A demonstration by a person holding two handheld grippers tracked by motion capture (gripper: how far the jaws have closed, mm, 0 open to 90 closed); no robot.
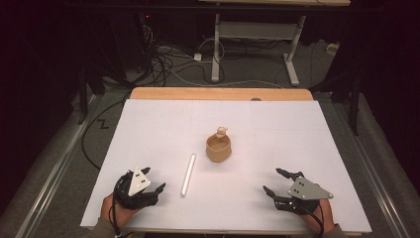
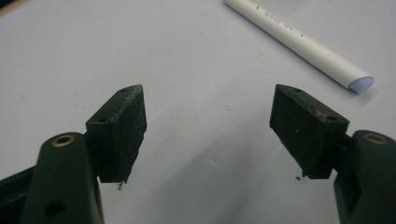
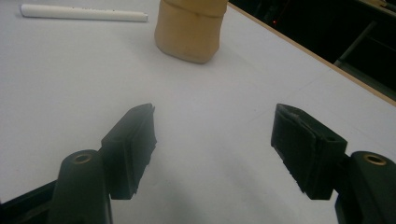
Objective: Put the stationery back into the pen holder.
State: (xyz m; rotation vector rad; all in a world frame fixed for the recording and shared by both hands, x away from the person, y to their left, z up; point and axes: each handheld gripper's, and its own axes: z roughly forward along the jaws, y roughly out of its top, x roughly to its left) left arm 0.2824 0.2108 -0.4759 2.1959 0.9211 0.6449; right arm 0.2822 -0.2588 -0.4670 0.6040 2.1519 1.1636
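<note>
White tube (image 1: 188,174): flat on white table (image 1: 277,124), just right of left gripper (image 1: 154,179), jaws spread, empty. Right gripper (image 1: 275,182): spread, empty, well apart. Tan cup (image 1: 218,148) beyond tube; bare tabletop between the grippers.

A white table (image 1: 277,124) is edged with wood at the far side; beyond it, cables (image 1: 163,62) and a desk frame (image 1: 257,34) are seen on the floor.

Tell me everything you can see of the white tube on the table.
The white tube is a slim, straight, smooth cylinder, plastic or rolled paper by its look, with faint small print along its side. It lies flat on the white table, its near end open and hollow. It rests left of the tan cup, apart from it. The left gripper is nearest, open, not touching it.
</note>
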